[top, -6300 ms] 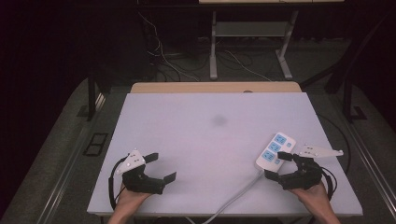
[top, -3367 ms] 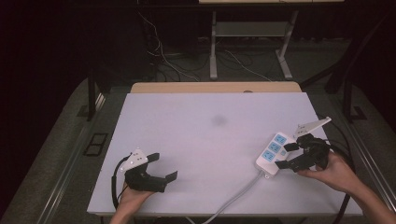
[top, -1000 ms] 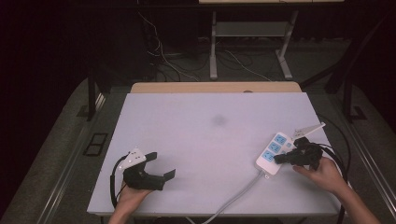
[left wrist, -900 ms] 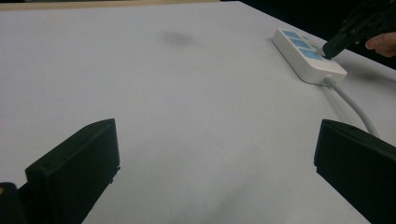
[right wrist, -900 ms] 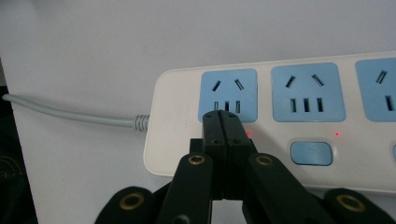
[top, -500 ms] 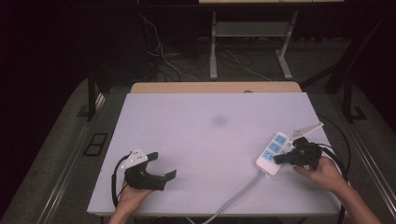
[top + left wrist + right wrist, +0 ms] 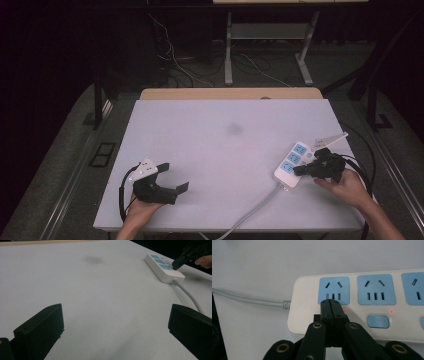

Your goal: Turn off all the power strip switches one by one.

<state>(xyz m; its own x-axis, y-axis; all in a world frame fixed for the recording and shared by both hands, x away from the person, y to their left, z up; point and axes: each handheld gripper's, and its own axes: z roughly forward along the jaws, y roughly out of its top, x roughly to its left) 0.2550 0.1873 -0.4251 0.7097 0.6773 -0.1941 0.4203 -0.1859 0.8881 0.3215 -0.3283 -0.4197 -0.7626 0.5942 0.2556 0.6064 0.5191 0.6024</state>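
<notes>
Right gripper [image 7: 333, 303] still on power strip [image 7: 372, 287].

My left gripper [image 7: 116, 332], jaws wide apart, over the white table [image 7: 95, 295]. Far ahead to its right: white plastic power strip with blue sockets [image 7: 163, 267], the right gripper's black tip [image 7: 178, 262] touching it.

Power strip [image 7: 362, 307]: white body, light blue socket faces with black slots, light blue switch buttons [image 7: 378, 321], two small red indicator lights [image 7: 344, 311]. Cord [image 7: 252, 210]: pale grey. Table [image 7: 200, 145]: white top, one faint grey smudge [image 7: 233, 129] toward 12 o'clock, tan far edge. Left gripper [image 7: 172, 179] and right gripper [image 7: 333, 305]: black jaws, brass-coloured rivets on the right one, light grey top plates. Floor [image 7: 65, 165]: dark grey.
</notes>
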